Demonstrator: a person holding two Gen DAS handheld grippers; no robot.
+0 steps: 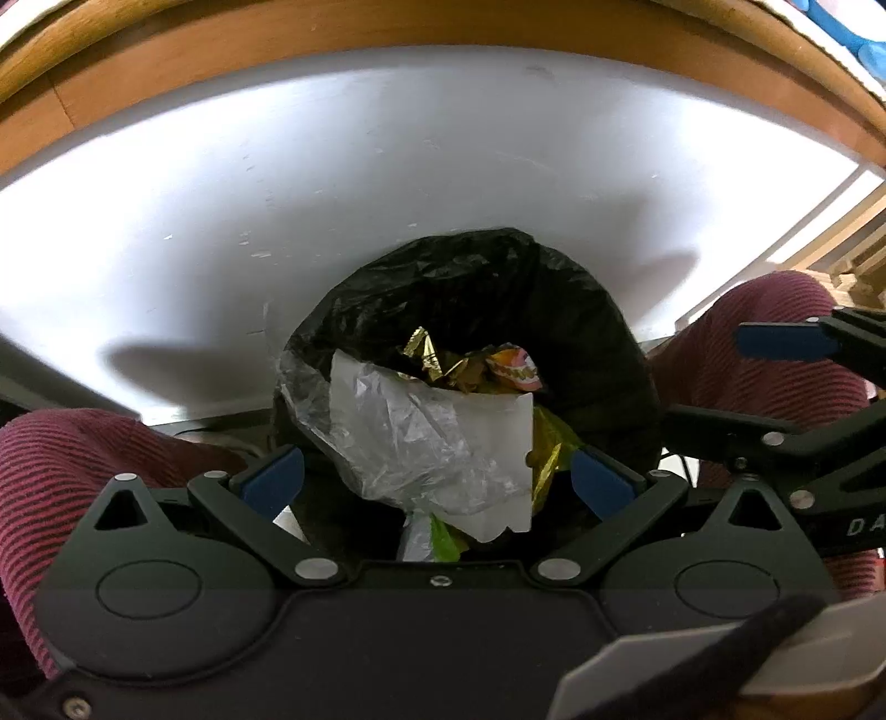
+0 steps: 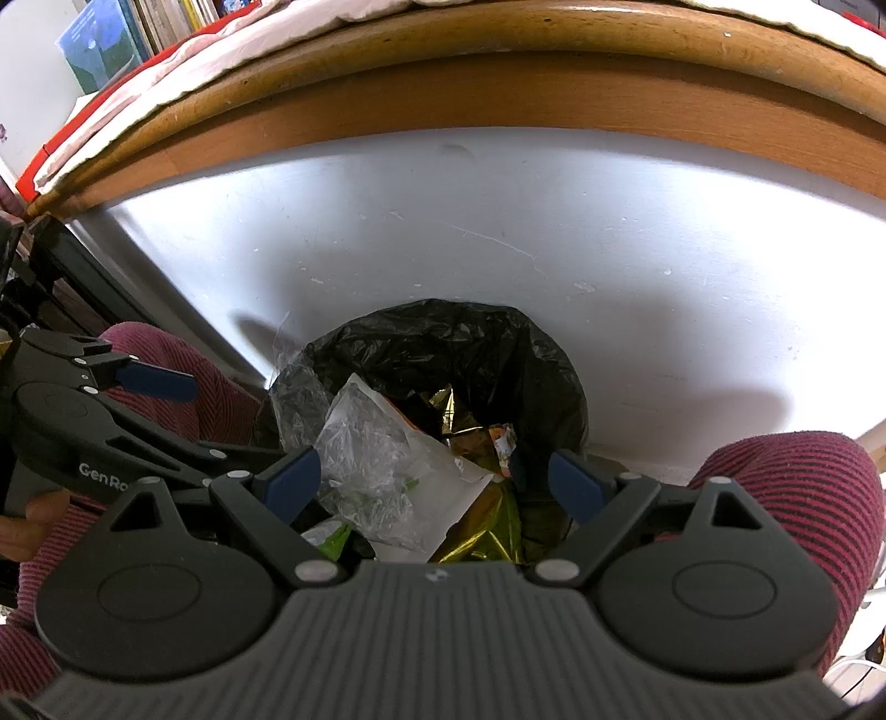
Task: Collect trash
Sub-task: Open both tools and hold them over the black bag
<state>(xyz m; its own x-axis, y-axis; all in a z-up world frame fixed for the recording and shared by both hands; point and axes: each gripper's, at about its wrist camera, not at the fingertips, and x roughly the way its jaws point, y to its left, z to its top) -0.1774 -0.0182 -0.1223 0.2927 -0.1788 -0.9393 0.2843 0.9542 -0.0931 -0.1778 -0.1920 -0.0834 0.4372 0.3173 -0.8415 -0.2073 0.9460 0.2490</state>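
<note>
A bin lined with a black bag [image 1: 498,288] [image 2: 443,343] stands under the table, between a person's knees. It holds a crumpled clear plastic bag [image 1: 421,437] [image 2: 371,454], gold foil wrappers [image 1: 423,349] [image 2: 487,526] and an orange snack wrapper [image 1: 515,368] [image 2: 504,443]. My left gripper [image 1: 437,479] hangs open above the bin's mouth, nothing between its blue pads. My right gripper [image 2: 434,482] is open over the same bin, also holding nothing. Each gripper shows at the edge of the other's view: the right gripper [image 1: 786,340], the left gripper [image 2: 155,382].
A wooden table edge [image 1: 443,33] [image 2: 498,72] runs overhead, with a white panel [image 1: 277,194] [image 2: 554,232] below it behind the bin. Knees in maroon striped trousers [image 1: 72,471] [image 2: 797,487] flank the bin closely. Books [image 2: 138,27] stand at the upper left.
</note>
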